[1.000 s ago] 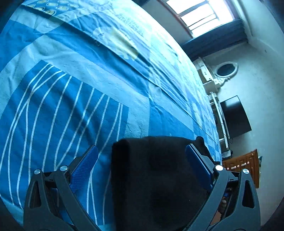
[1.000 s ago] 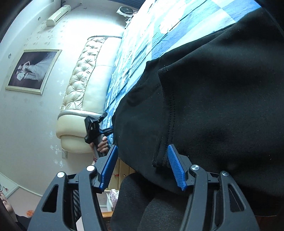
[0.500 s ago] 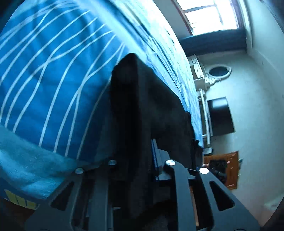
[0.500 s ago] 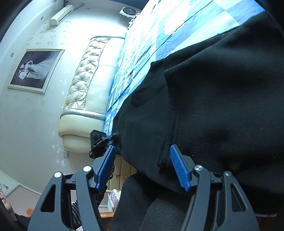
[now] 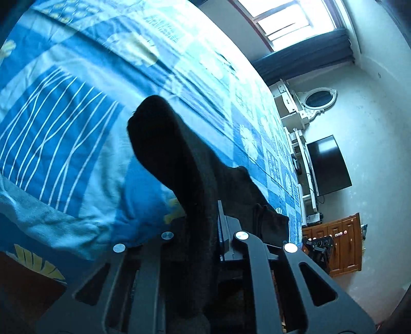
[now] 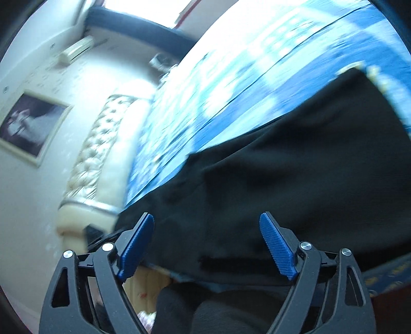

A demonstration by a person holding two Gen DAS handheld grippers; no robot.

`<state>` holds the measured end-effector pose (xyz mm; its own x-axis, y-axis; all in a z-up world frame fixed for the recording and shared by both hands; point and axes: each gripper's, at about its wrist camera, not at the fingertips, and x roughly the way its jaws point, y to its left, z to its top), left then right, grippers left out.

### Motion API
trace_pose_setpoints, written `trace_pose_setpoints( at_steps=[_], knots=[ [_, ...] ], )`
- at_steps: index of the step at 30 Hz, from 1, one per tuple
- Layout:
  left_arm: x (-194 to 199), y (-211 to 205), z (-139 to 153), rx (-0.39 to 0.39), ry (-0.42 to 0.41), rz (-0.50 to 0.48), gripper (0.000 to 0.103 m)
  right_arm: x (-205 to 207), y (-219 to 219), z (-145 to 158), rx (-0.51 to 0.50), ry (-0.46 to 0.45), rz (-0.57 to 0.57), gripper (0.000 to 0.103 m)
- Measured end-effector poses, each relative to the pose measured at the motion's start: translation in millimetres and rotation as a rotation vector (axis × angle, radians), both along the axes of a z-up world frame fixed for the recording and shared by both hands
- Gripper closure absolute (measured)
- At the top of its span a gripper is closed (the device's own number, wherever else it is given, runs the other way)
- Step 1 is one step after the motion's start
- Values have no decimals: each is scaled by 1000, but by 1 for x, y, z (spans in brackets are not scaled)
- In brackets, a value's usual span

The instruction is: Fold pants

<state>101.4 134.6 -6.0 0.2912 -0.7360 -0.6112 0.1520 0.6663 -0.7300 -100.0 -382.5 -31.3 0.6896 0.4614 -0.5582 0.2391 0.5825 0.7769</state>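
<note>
The black pants lie on a blue patterned bedspread. My left gripper is shut on an end of the pants and holds it lifted off the bed, the cloth rising between the jaws. My right gripper is open, its blue pads spread over the near edge of the pants, gripping nothing. This view is blurred.
A padded cream headboard and a framed picture stand to the left in the right wrist view. A window, a white dresser with oval mirror, a black TV and a wooden cabinet lie beyond the bed.
My left gripper shut on the pants end and has lifted it off the bedspread. My right gripper has stayed open and swung, blurring its view.
</note>
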Motion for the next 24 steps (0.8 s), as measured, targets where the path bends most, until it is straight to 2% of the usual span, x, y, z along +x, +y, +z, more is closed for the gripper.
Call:
trace_pose_setpoints(
  at_steps=[3,9,16,24],
  knots=[
    [-6,-18,23,47,-33,-5,90,-6,-9,3,-86,49,-70,18],
    [-17,-59,61,152,-110,-22,90,-17,-23,13,-286,79,-156,17],
    [-30,-113,92,265,-178,-65,90,-30,-36,13,-246,97,-215,17],
    [-49,-210,105,371,-251,-152,90,-42,-44,32,-324,75,-216,17]
  ],
)
